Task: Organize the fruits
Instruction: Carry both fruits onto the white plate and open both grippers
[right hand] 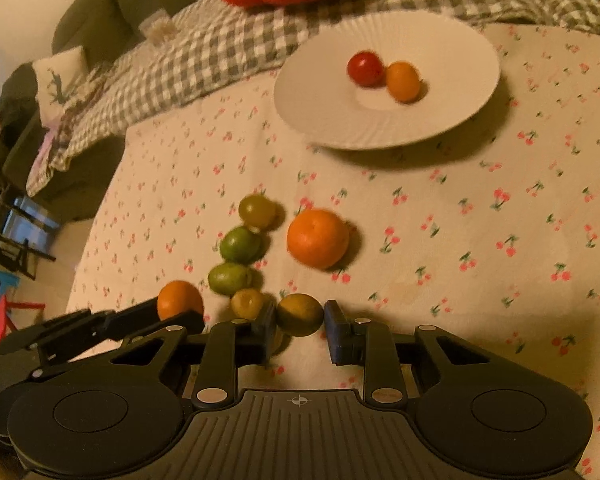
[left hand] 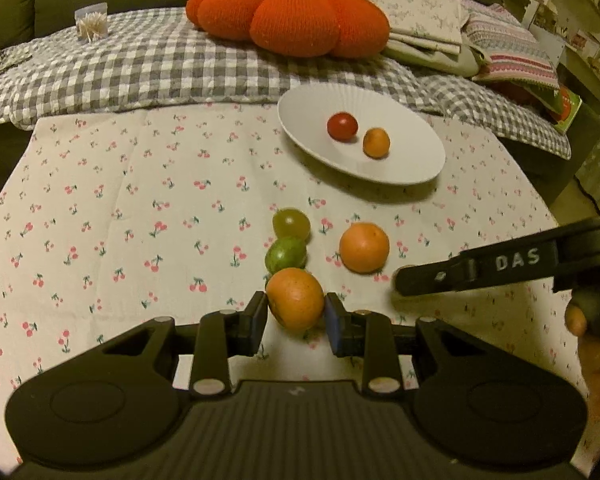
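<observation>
My left gripper (left hand: 296, 314) is shut on an orange mandarin (left hand: 296, 300) low over the cherry-print cloth (left hand: 140, 200). My right gripper (right hand: 300, 320) is shut on a yellow-green fruit (right hand: 300, 314). It enters the left wrist view side-on as a black arm (left hand: 480, 272), and its fruit is hidden there. A second mandarin (right hand: 318, 238) lies loose on the cloth beside a row of green fruits (right hand: 240, 245) and a small yellowish one (right hand: 247, 303). The white plate (right hand: 320, 92) farther back holds a red tomato (right hand: 365, 69) and a small orange fruit (right hand: 403, 82).
An orange pumpkin cushion (left hand: 288, 20) and folded cloths lie on a grey checked blanket (left hand: 140, 68) behind the plate. A box of toothpicks (left hand: 92, 22) stands at the back left. A hand (left hand: 596, 360) shows at the right edge. The table edge falls off at the left (right hand: 92, 240).
</observation>
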`<state>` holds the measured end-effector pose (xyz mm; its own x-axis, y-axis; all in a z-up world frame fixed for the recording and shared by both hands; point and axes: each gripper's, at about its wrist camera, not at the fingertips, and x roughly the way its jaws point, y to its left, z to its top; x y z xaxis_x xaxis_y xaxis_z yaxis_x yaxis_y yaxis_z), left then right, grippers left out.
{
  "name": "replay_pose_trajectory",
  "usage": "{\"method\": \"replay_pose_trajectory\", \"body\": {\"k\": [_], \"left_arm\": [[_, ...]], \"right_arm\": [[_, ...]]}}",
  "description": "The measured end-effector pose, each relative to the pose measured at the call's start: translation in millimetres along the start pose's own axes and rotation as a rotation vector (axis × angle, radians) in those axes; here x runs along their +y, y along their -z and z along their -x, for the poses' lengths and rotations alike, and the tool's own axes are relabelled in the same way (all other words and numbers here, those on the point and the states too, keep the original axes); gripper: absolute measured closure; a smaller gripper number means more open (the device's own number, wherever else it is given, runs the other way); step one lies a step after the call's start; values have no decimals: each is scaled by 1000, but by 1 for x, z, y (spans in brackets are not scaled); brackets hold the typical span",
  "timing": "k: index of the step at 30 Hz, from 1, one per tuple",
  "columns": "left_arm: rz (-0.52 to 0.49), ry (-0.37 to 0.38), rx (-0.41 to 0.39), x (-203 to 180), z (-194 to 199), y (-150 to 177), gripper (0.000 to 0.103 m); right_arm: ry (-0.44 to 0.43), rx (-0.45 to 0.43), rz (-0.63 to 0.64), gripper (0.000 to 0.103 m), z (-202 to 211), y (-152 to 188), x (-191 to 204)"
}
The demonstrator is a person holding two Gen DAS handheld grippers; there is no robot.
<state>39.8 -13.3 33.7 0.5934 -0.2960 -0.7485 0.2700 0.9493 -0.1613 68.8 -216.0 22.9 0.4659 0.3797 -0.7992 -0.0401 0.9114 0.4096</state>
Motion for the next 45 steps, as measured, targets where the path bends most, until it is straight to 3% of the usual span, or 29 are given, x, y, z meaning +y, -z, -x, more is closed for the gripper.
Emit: {"method": "replay_pose_trajectory", "body": {"k": [9,21,31,45], "left_arm": [[-12,-8,-65,-7,-5,-24,74],[-80,29,-130,-30,-42,-62,74],[-161,53,-196,-49,-78,-87,74],[-205,18,-178,-51,-110,-86,73]], "right_arm": [[24,-88,-52,78,21,-16,-20],[72,-174,-77,78,33,-42,-42],[132,-256,-11,78,24,-68,-48],[159,-265,52,77,-2,-77,-50]]}}
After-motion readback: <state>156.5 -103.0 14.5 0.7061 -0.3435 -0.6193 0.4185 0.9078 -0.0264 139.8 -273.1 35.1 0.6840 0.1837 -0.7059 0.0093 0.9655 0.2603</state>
